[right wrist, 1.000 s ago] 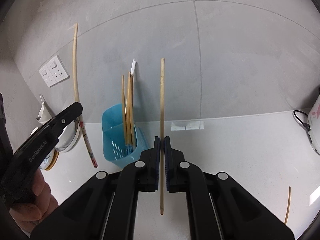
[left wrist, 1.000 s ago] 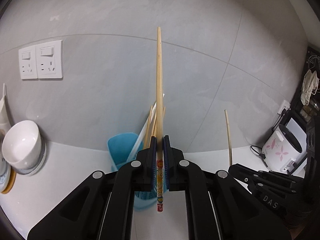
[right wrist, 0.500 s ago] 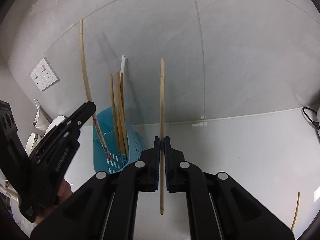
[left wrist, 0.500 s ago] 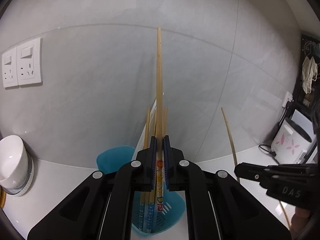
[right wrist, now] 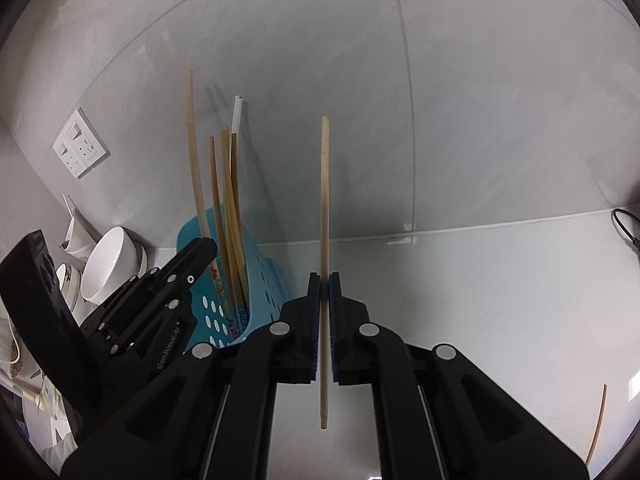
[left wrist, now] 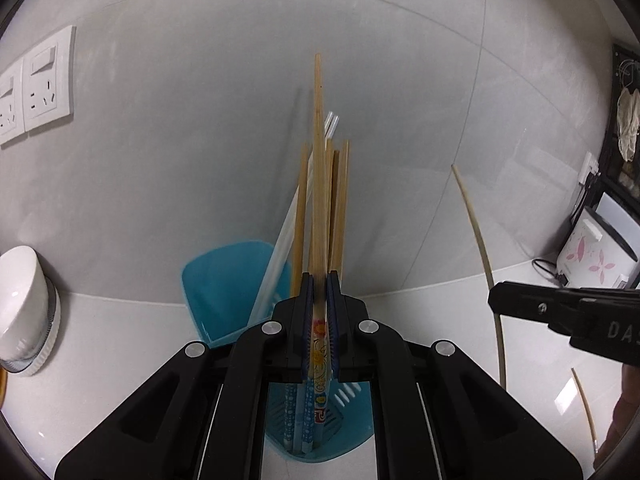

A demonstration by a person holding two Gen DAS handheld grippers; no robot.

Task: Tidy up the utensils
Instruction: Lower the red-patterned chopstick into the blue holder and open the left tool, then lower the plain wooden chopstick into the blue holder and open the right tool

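Between the left gripper's (left wrist: 318,300) closed jaws, the painted chopstick (left wrist: 319,200) has dropped since a second ago; its decorated end now sits inside the blue holder (left wrist: 224,276) among the others. Release looks imminent. Beyond, the right gripper (right wrist: 324,284) stays clamped on a plain chopstick (right wrist: 324,200), waiting beside the holder.

We see the utensil holder (right wrist: 224,316) standing on the desk (right wrist: 500,300) against the wall (right wrist: 360,80), several chopsticks (right wrist: 224,200) upright in it. Bowls (right wrist: 108,264) sit to its left below the wall sockets (right wrist: 80,142); a lone chopstick (right wrist: 596,424) lies on the desk far right.
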